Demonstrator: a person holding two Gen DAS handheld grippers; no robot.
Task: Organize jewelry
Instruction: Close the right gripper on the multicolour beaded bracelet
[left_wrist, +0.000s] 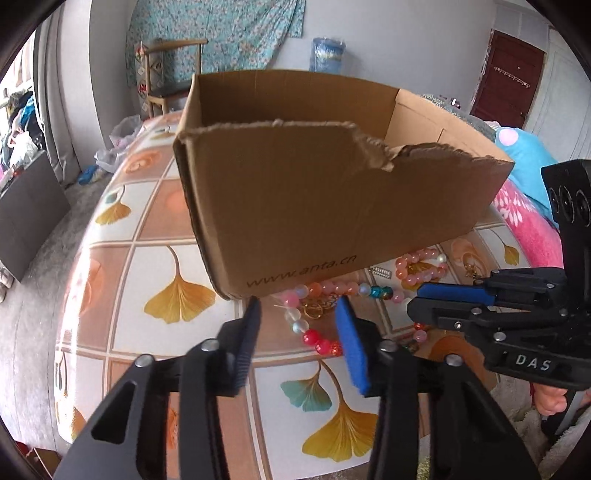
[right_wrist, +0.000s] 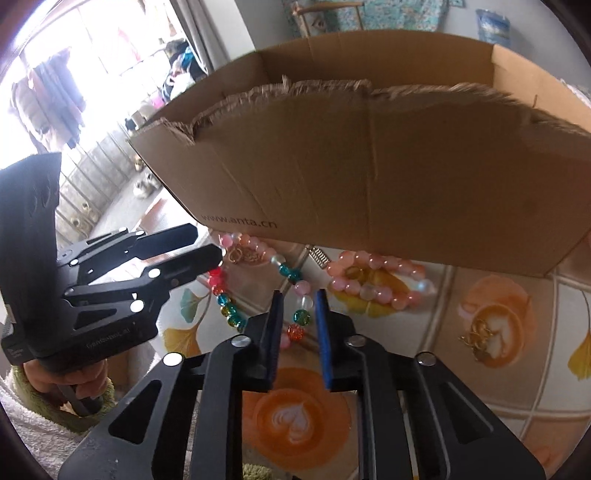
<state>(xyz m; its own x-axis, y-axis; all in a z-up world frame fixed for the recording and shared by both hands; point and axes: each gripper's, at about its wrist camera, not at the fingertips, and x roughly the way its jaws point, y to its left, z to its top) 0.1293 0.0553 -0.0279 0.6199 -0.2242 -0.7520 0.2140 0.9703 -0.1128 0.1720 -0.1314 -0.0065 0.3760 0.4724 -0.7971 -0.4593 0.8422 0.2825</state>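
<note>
An open cardboard box (left_wrist: 314, 192) with torn top edges stands on the patterned table; it also shows in the right wrist view (right_wrist: 388, 177). Jewelry lies along its near side: a multicolour bead string (left_wrist: 314, 338) (right_wrist: 301, 295), a pink bead bracelet (left_wrist: 421, 267) (right_wrist: 376, 284), gold rings (left_wrist: 317, 308) (right_wrist: 242, 254) and a gold chain (right_wrist: 480, 338). My left gripper (left_wrist: 297, 334) is open above the bead string and gold rings. My right gripper (right_wrist: 298, 317) is open, its fingers on either side of the bead string; it also shows in the left wrist view (left_wrist: 417, 299).
The table (left_wrist: 147, 258) has a ginkgo-leaf and latte-pattern cloth. A small silver clasp piece (right_wrist: 319, 254) lies by the box. A pink and blue blanket (left_wrist: 524, 184) is at the right, a wooden chair (left_wrist: 166, 74) behind the table, a dark panel (left_wrist: 29, 206) on the floor left.
</note>
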